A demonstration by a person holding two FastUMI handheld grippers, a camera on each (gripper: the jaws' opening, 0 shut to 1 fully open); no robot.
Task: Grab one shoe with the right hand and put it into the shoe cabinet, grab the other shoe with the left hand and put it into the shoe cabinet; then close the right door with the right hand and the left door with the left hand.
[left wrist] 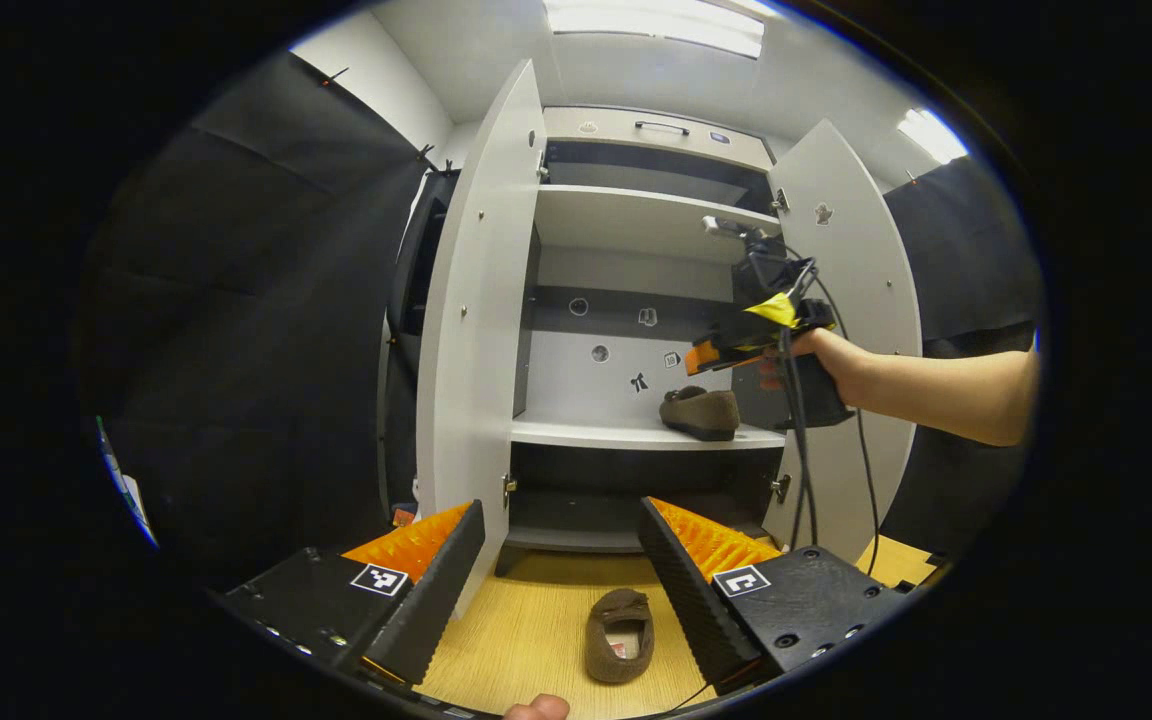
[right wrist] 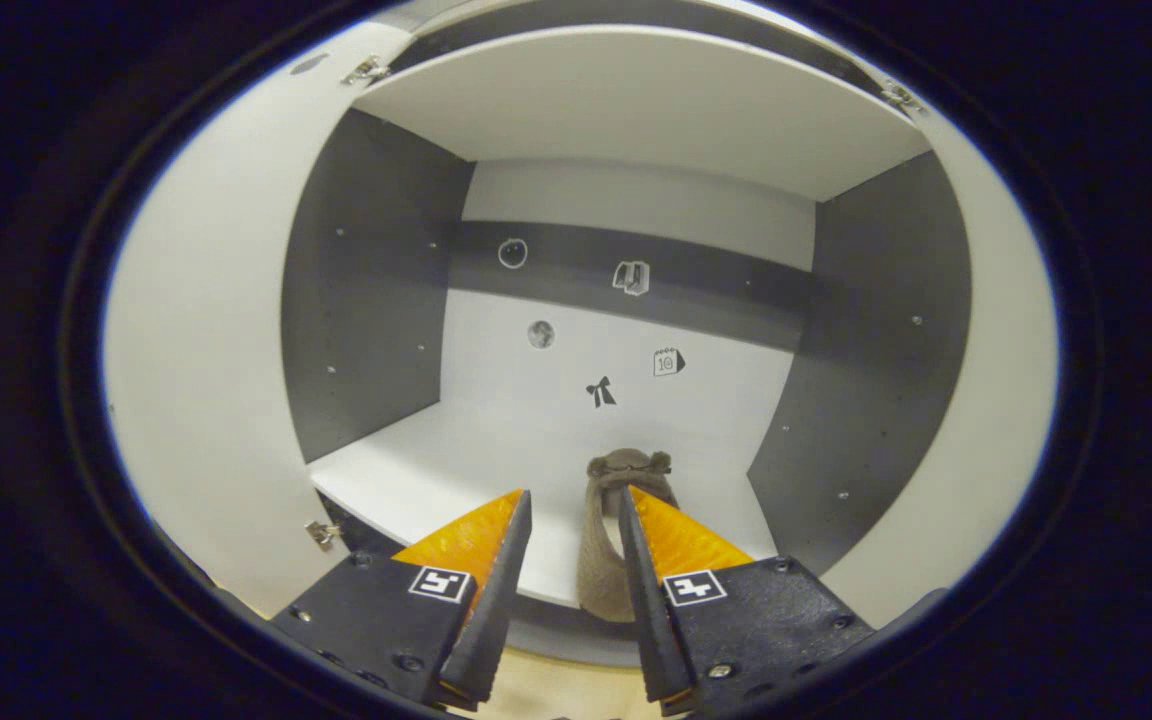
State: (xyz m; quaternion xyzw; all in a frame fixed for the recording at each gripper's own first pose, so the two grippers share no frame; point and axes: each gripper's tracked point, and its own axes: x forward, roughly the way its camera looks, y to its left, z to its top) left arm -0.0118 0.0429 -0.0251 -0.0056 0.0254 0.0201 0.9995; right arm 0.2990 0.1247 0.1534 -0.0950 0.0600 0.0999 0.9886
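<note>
A brown shoe (left wrist: 701, 412) lies on the middle shelf (left wrist: 576, 432) of the white shoe cabinet, towards its right side. A hand holds my right gripper (left wrist: 698, 358) just above that shoe, apart from it. In the right gripper view the same shoe (right wrist: 598, 560) rests on the shelf (right wrist: 436, 470), toe pointing inward, seen through the gap of my right gripper (right wrist: 573, 495), which is open. The second brown shoe (left wrist: 621, 632) sits on the wooden floor in front of the cabinet. My left gripper (left wrist: 561, 520) hangs open above the floor, with this shoe below and between its fingers.
Both cabinet doors stand wide open, the left door (left wrist: 476, 330) and the right door (left wrist: 856, 260). A shelf (left wrist: 636, 215) lies above and a dark lower compartment (left wrist: 586, 495) below. Cables (left wrist: 801, 470) hang from the right gripper. Black cloth walls flank the cabinet.
</note>
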